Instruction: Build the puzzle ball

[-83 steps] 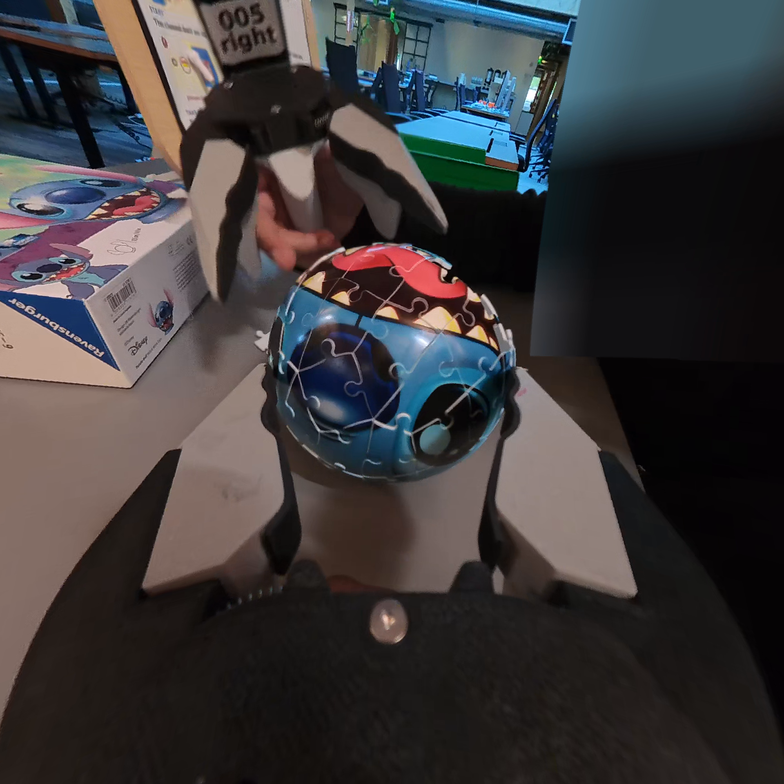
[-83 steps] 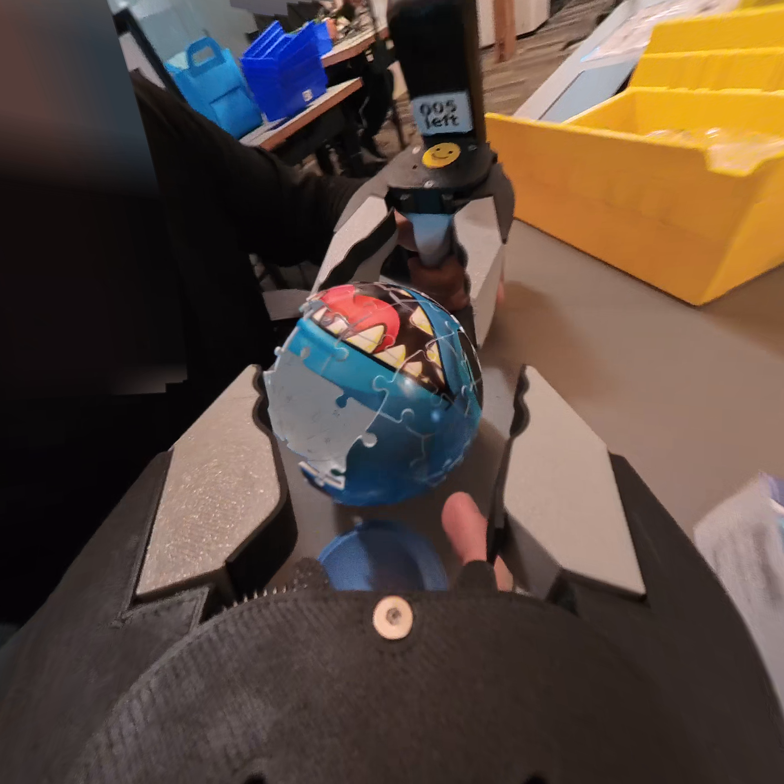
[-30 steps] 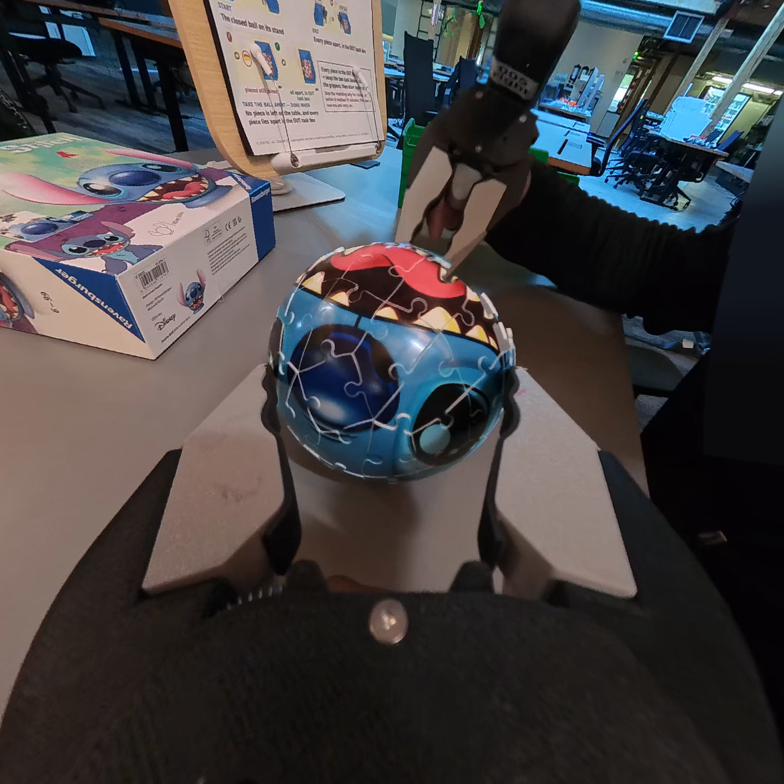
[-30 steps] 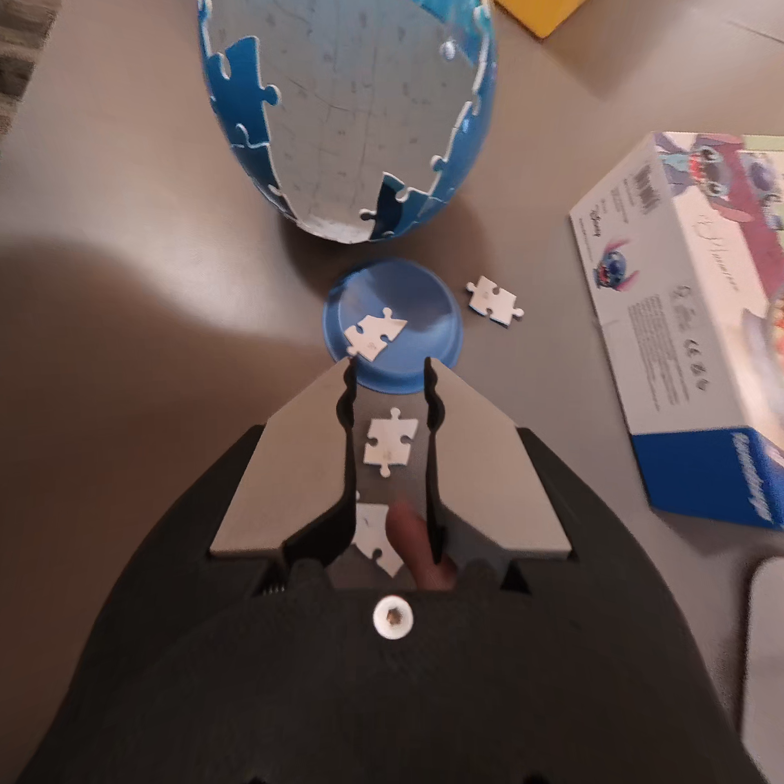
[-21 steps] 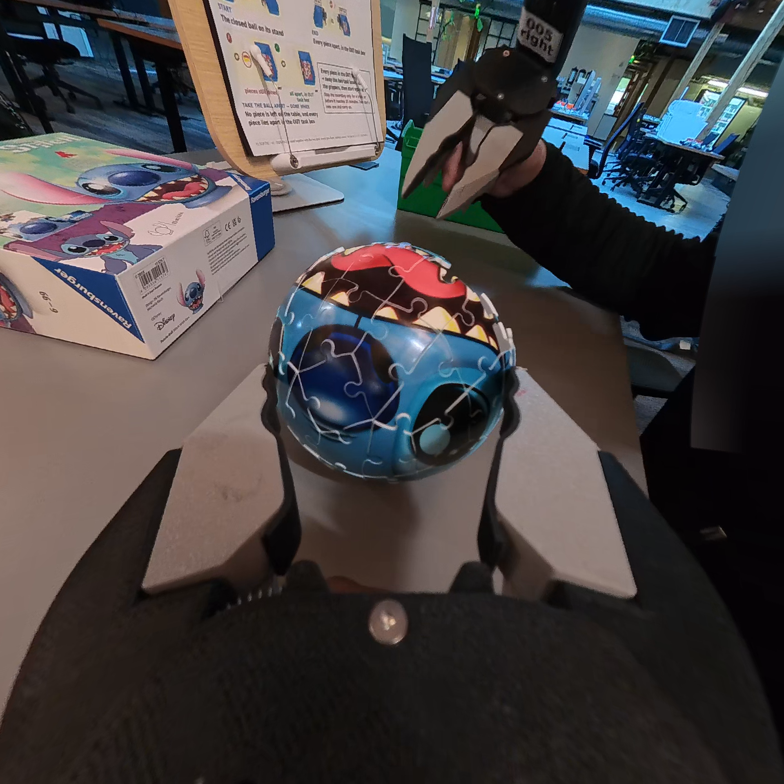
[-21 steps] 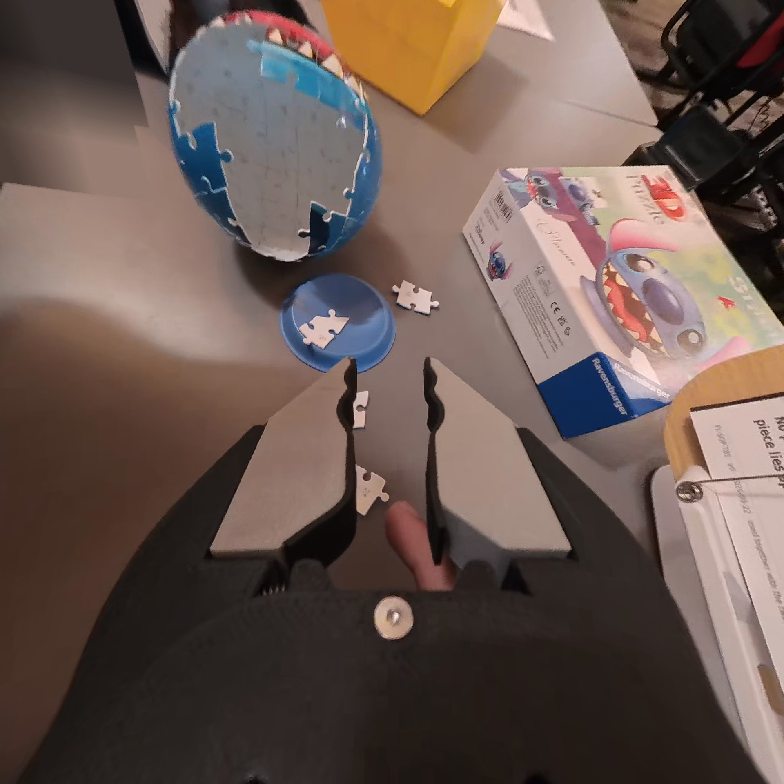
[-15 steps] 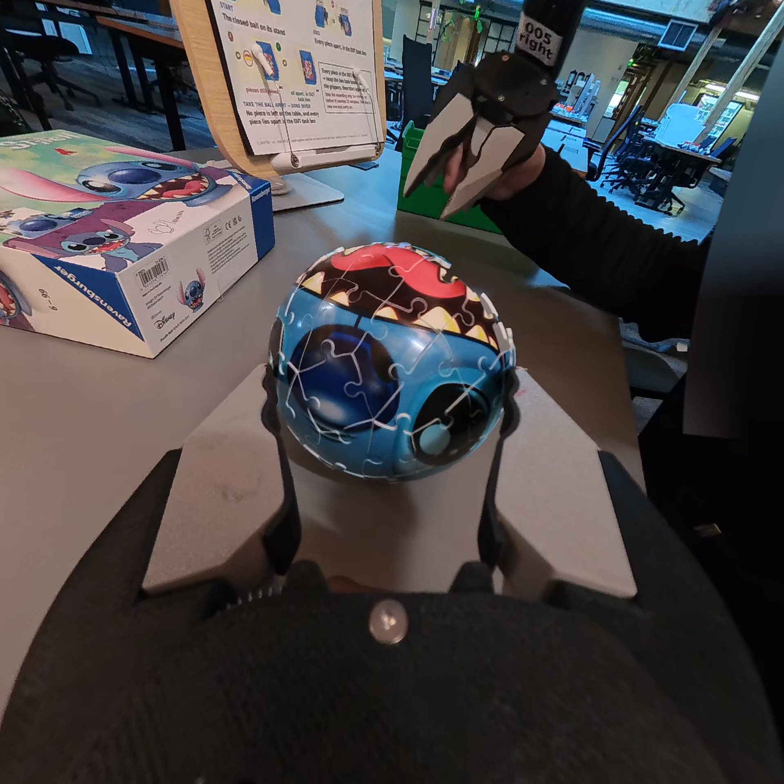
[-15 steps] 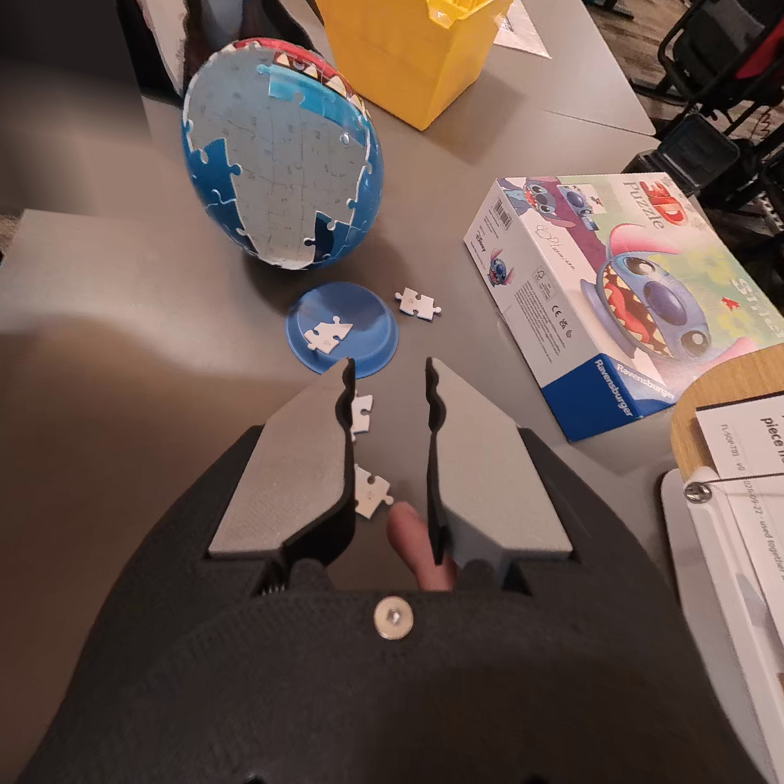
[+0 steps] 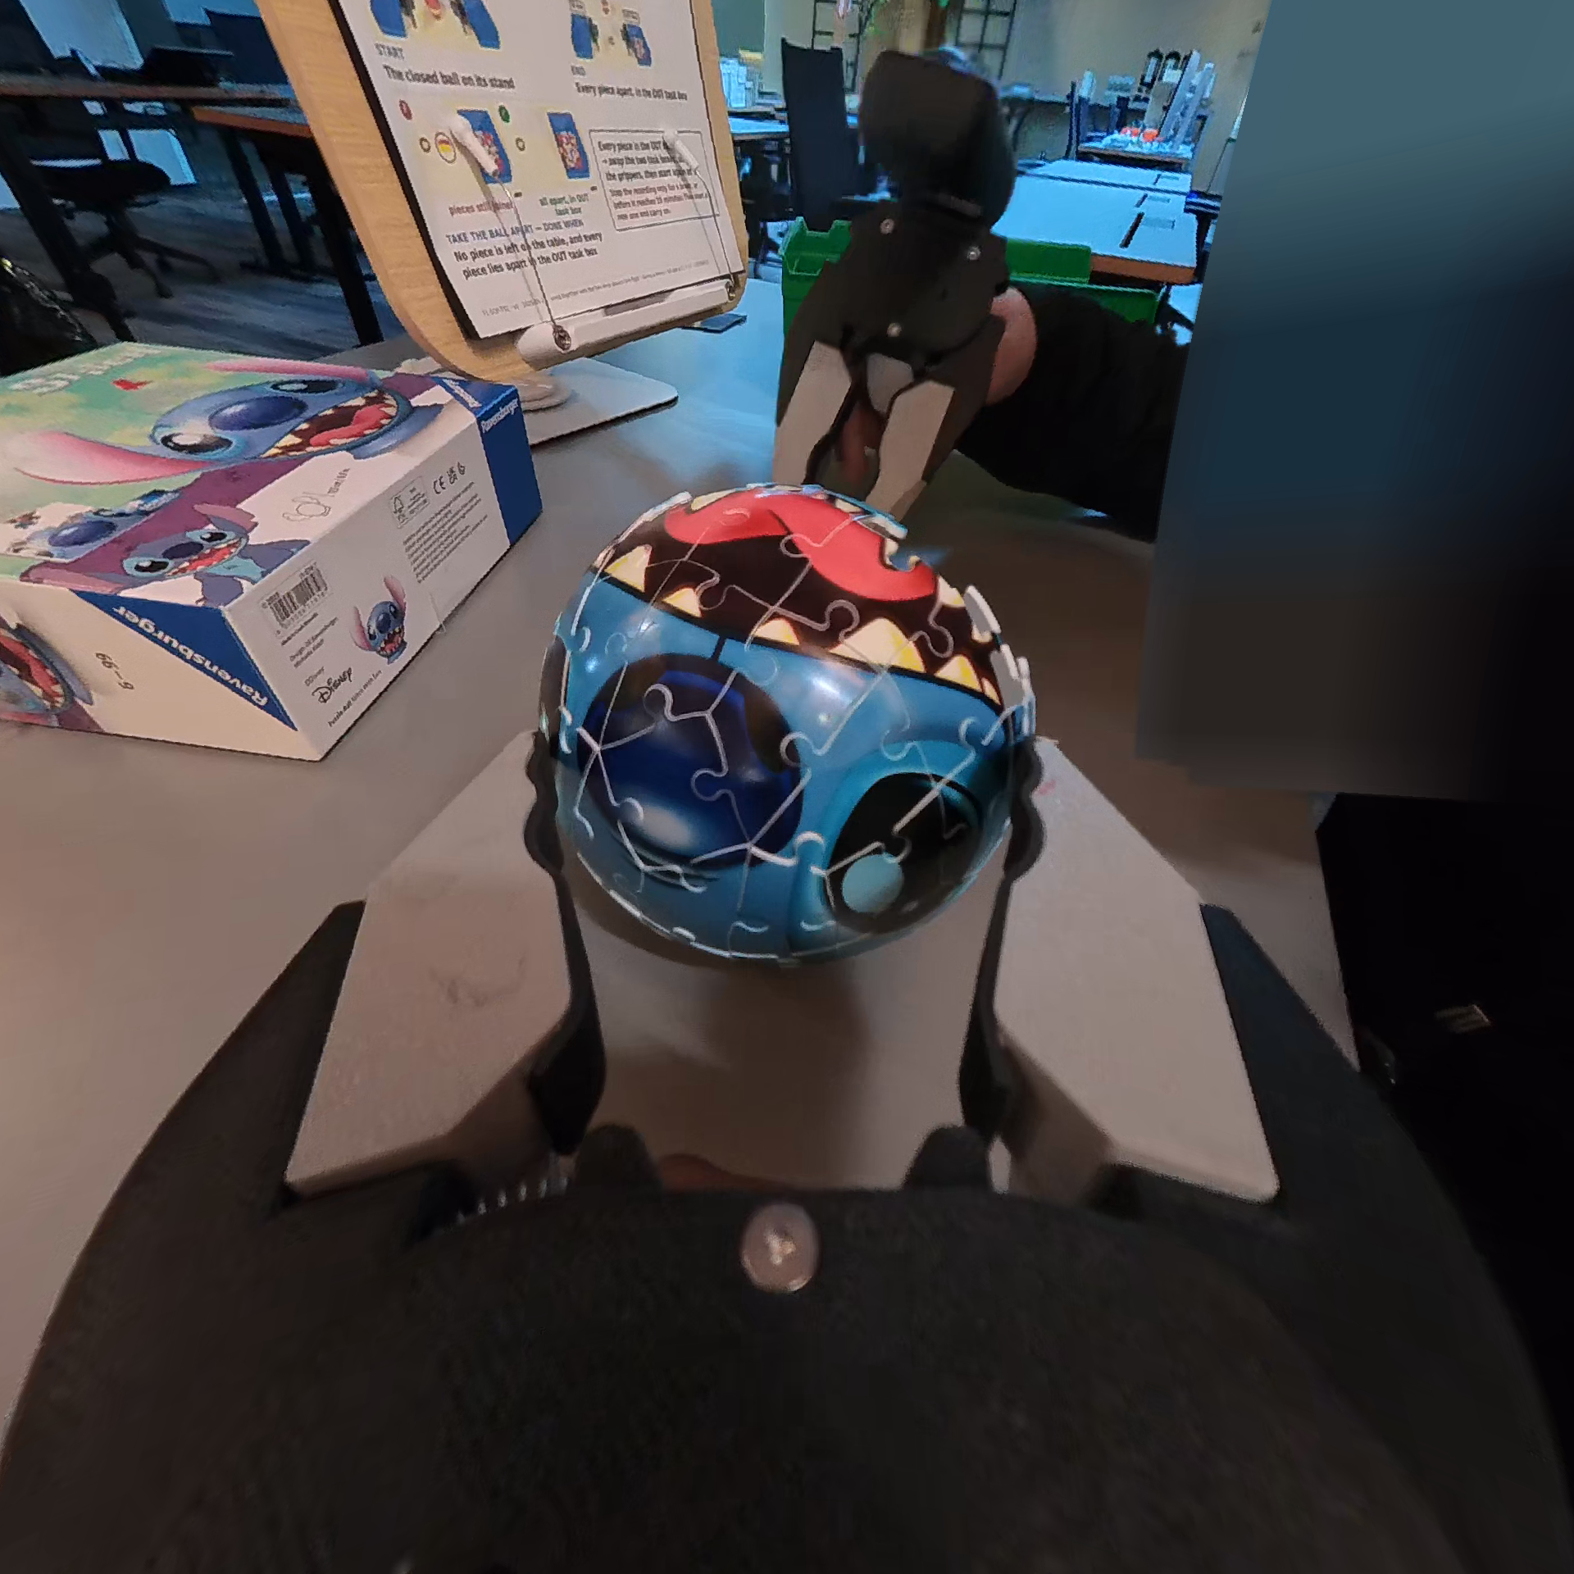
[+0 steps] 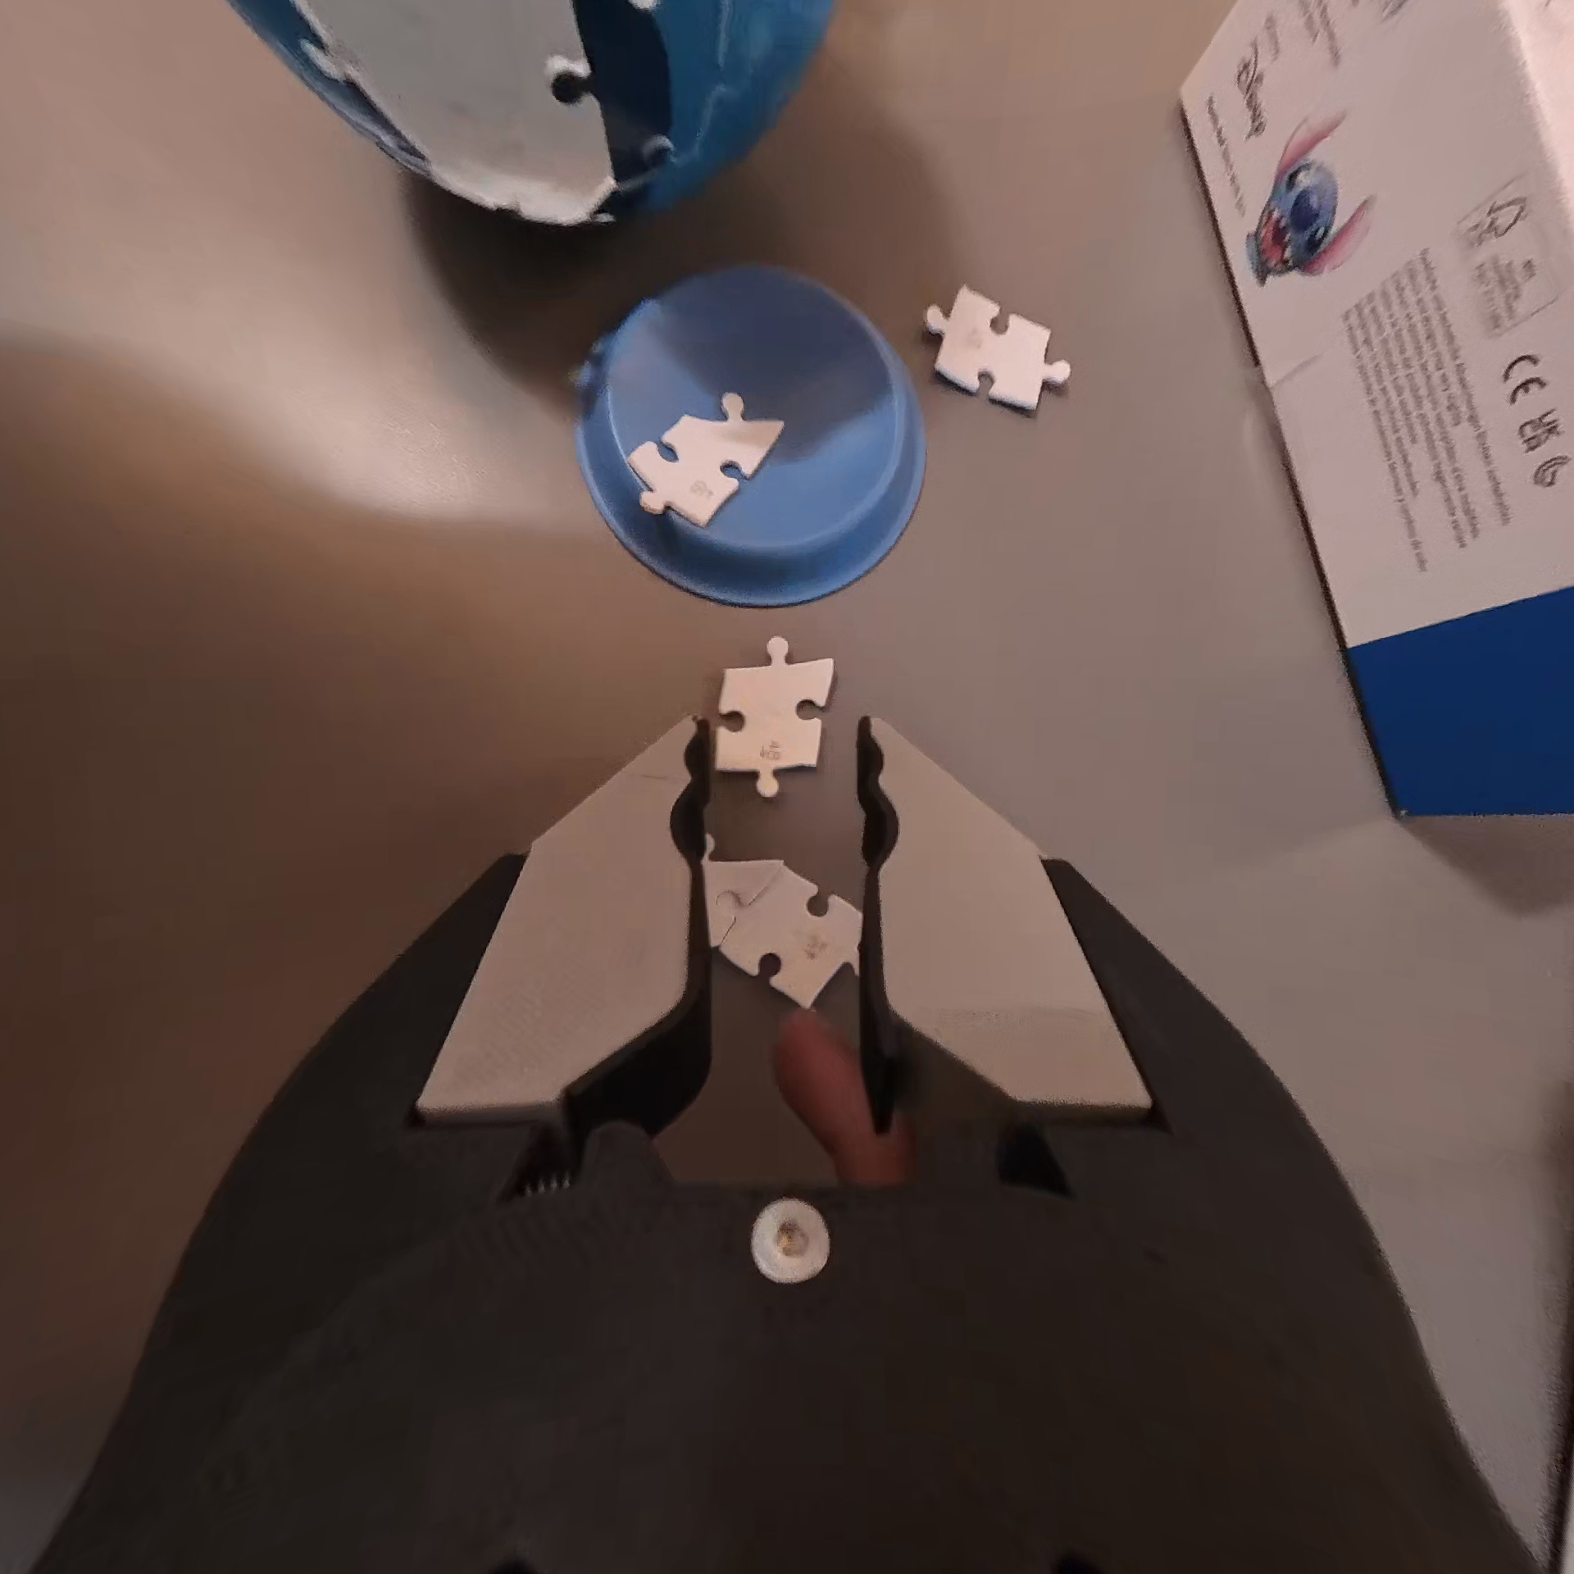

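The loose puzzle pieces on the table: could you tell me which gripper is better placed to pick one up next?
Right. The right gripper hangs open just above a loose piece, another lying between its fingers. The left gripper is shut on the puzzle ball.

Large open workroom, lab or makerspace type, not a home. Behind the grey table (image 9: 213,852) run rows of long worktables (image 9: 1099,213) with dark office chairs (image 9: 818,128), a green bin (image 9: 818,247) and dark-framed windows on the far wall (image 9: 1005,34). On the table itself a wooden stand holding a printed instruction sheet (image 9: 545,153) beside a puzzle box (image 9: 247,545) marks a set-up task station.
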`<state>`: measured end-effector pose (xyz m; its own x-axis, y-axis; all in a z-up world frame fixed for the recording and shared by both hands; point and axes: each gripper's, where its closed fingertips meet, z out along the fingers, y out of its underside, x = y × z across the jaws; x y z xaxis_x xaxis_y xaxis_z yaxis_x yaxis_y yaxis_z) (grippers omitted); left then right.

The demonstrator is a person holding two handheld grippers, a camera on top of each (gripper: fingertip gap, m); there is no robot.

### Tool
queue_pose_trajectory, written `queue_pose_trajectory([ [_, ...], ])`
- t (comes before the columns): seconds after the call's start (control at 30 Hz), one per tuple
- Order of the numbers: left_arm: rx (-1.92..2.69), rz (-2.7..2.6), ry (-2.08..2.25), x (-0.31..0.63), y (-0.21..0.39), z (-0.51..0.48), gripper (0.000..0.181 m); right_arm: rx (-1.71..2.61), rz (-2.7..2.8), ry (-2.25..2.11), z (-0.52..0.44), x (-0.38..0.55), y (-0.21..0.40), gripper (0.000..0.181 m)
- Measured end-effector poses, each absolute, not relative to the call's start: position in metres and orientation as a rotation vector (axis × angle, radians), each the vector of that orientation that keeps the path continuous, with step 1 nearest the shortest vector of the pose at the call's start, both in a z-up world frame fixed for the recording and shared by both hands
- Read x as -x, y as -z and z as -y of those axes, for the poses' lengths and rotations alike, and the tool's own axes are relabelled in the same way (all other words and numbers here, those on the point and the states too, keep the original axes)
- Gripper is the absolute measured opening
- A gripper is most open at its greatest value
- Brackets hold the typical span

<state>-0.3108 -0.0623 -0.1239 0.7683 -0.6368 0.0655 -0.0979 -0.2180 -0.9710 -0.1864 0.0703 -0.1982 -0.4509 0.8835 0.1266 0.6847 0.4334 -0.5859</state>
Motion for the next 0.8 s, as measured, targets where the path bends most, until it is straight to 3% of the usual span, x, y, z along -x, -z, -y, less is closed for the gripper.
queue_pose_trajectory([
  [0.57, 1.714, -0.685, 0.423, 0.3, 0.124, 0.068, 0.105, 1.376, 2.339, -0.7, -0.061, 0.186, 0.212, 0.024],
  [0.8, 1.711, -0.703, 0.398, 0.299, 0.125, 0.069, 0.105, 1.272, 2.333, -0.877, -0.039, 0.187, 0.188, 0.023],
])
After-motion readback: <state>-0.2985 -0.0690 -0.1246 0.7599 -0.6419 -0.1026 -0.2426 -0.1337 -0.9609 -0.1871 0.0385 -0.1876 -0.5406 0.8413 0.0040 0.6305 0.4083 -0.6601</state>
